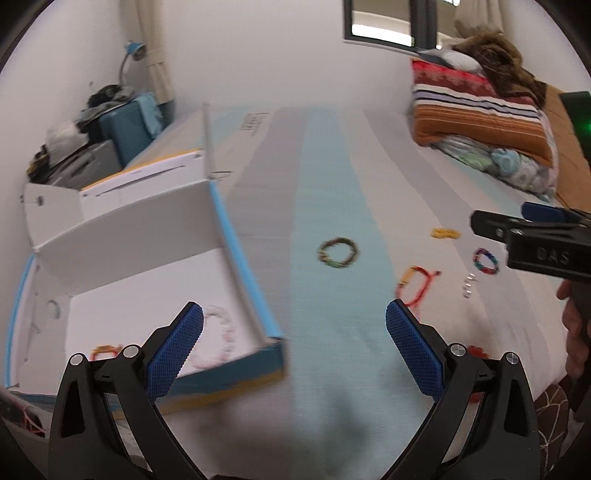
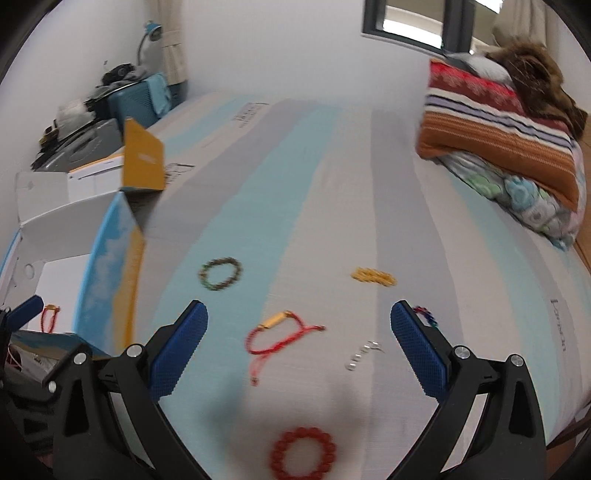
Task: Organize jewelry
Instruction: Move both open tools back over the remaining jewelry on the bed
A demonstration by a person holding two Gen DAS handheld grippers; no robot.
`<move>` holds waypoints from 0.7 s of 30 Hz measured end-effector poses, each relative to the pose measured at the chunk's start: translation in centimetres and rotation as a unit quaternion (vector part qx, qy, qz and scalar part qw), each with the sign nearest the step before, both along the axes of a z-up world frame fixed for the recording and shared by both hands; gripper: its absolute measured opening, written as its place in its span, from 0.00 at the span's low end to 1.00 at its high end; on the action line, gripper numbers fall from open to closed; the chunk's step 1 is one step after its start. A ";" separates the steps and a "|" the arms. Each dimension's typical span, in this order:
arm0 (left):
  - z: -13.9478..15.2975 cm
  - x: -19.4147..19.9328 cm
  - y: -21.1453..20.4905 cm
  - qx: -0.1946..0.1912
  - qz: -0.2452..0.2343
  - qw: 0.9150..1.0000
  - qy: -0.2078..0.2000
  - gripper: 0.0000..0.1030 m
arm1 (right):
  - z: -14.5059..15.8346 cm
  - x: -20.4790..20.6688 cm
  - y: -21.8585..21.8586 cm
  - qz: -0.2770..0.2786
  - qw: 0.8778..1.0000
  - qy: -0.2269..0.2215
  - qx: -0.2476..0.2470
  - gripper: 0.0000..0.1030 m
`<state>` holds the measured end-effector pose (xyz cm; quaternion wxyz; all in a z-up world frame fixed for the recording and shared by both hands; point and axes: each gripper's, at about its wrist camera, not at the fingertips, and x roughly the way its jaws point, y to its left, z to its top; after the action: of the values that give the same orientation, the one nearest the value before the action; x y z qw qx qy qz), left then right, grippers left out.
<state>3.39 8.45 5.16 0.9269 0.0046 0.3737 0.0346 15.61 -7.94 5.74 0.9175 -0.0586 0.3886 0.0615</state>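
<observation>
Several bracelets lie on the striped bed: a dark green bead bracelet (image 1: 338, 252) (image 2: 220, 273), a red cord bracelet (image 1: 416, 285) (image 2: 280, 334), a yellow chain (image 1: 446, 233) (image 2: 373, 277), a multicolour bead bracelet (image 1: 485, 261) (image 2: 426, 315), a small silver piece (image 1: 468, 286) (image 2: 362, 354) and a red bead bracelet (image 2: 303, 452). An open white and blue box (image 1: 155, 295) (image 2: 107, 266) holds a pale bead bracelet (image 1: 223, 338) and a red and gold one (image 1: 105, 350) (image 2: 50, 317). My left gripper (image 1: 293, 343) is open and empty beside the box. My right gripper (image 2: 299, 345) (image 1: 480, 225) is open and empty above the red cord bracelet.
Folded striped blankets (image 1: 480, 110) (image 2: 498, 133) are stacked at the far right of the bed. Suitcases and clutter (image 1: 110, 122) (image 2: 110, 99) stand by the wall at the far left. A window (image 2: 406, 22) is in the back wall.
</observation>
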 end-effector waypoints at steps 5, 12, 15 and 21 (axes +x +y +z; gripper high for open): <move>-1.3 0.6 -3.3 0.002 -0.023 1.000 0.006 0.95 | -1.5 0.7 -2.4 -0.013 1.000 0.011 -0.007 0.93; -3.8 1.2 -6.7 0.001 -0.034 0.999 0.023 0.95 | -4.4 2.1 -5.5 -0.027 0.999 0.037 -0.009 0.93; -5.1 1.5 -8.2 -0.003 -0.039 0.999 0.033 0.95 | -5.6 2.7 -6.3 -0.028 0.998 0.053 -0.008 0.93; -7.2 1.6 -10.8 -0.015 -0.056 0.997 0.055 0.95 | -8.3 3.8 -7.3 -0.029 0.995 0.092 -0.002 0.93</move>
<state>4.97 -2.40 -2.02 0.9054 0.0135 0.4237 -0.0233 19.42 -15.22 -2.57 0.8789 -0.0436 0.4734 0.0391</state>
